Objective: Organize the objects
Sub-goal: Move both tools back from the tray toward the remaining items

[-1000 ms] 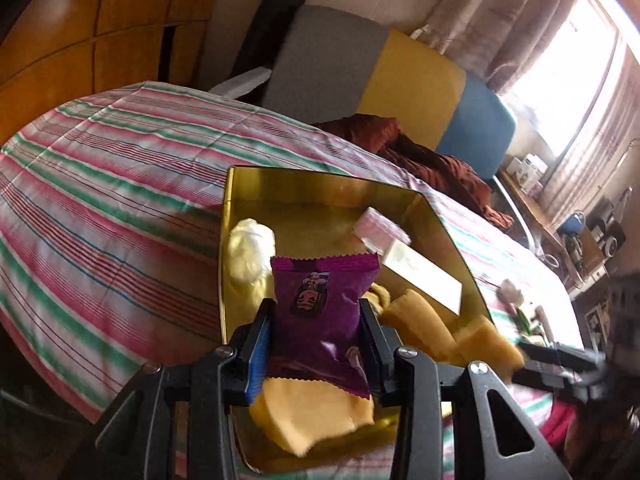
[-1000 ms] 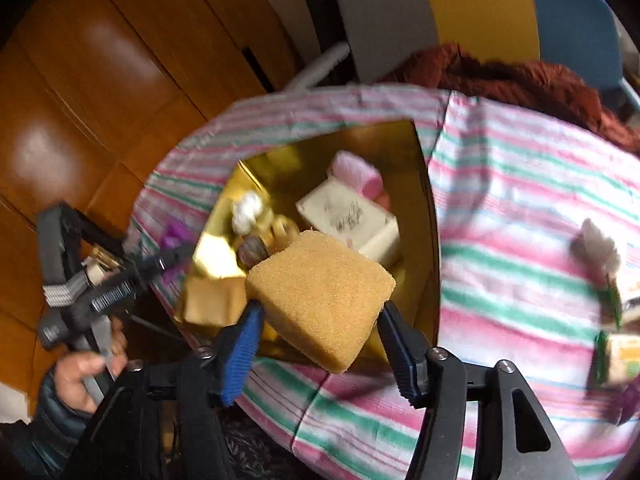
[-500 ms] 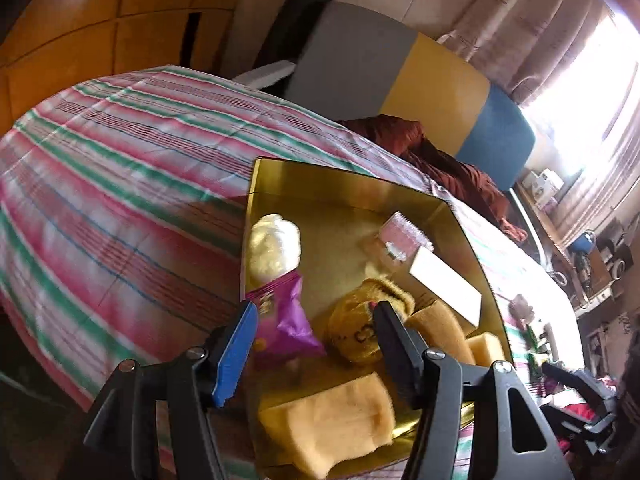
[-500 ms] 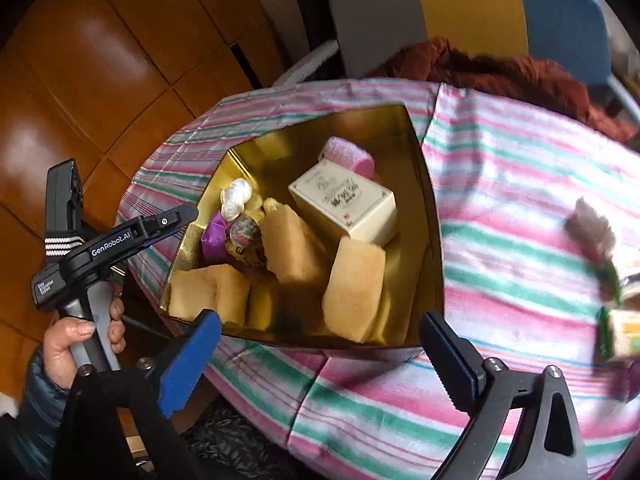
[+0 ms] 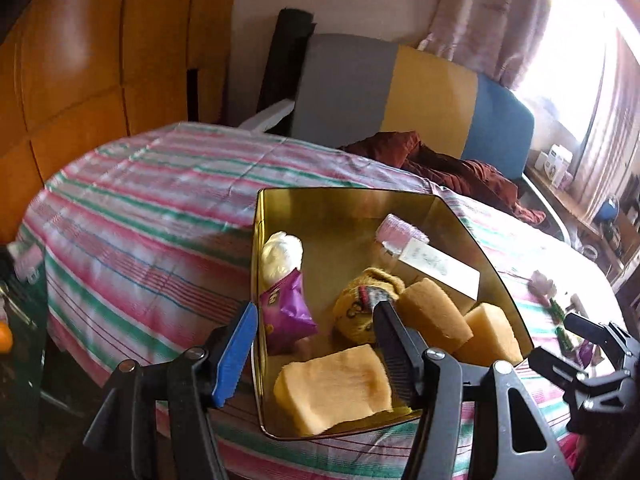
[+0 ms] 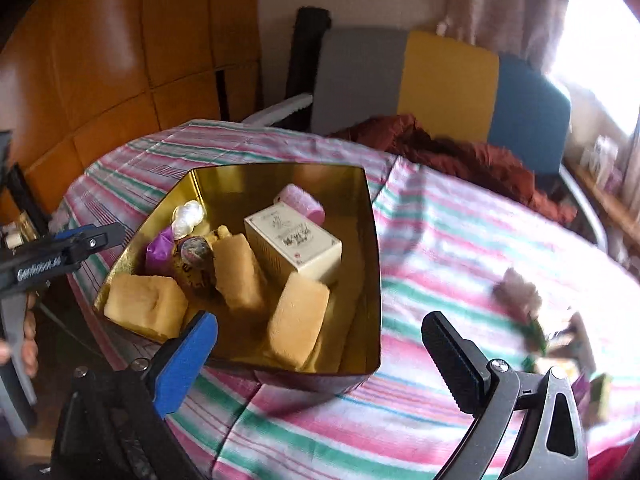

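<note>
Mostly packed: gold tin (image 6: 372,240) holding sponges (image 6: 298,316), purple packet (image 5: 286,312) and white box (image 6: 294,244); both left gripper (image 5: 312,344) and right gripper (image 6: 320,344) agape, empty (stragglers (image 6: 520,292) left on cloth, blurred).

Tin (image 6: 372,264) on the table (image 6: 460,240), sponges (image 6: 298,316) at its near end, box (image 6: 294,246) behind them, chair (image 6: 440,80) beyond
</note>
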The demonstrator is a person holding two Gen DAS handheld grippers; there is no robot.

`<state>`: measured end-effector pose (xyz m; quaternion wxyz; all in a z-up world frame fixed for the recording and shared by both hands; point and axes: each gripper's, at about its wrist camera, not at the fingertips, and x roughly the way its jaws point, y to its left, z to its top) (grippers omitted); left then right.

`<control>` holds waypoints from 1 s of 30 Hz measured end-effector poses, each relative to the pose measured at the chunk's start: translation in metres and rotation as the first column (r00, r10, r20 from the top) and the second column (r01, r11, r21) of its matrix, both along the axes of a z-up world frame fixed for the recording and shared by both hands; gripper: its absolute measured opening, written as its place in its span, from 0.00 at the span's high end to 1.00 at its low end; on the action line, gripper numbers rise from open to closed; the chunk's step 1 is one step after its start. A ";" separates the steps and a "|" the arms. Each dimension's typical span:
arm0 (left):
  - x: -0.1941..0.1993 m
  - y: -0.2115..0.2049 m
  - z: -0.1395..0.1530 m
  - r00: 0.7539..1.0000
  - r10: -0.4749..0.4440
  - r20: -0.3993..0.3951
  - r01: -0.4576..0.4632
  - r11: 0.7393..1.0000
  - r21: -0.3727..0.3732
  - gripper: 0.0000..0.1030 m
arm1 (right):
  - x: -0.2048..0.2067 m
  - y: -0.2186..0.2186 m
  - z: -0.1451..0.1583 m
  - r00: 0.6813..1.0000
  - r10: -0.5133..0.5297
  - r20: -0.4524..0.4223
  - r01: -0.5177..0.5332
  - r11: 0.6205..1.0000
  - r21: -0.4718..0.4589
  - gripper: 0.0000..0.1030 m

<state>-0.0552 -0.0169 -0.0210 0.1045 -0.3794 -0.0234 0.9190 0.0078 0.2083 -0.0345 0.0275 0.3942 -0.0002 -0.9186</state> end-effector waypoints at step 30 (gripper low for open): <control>0.032 0.059 0.002 0.990 -0.137 -0.026 0.131 0.979 -0.156 0.40 | 0.018 0.016 -0.003 0.995 -0.055 -0.080 0.051 0.997 -0.051 0.01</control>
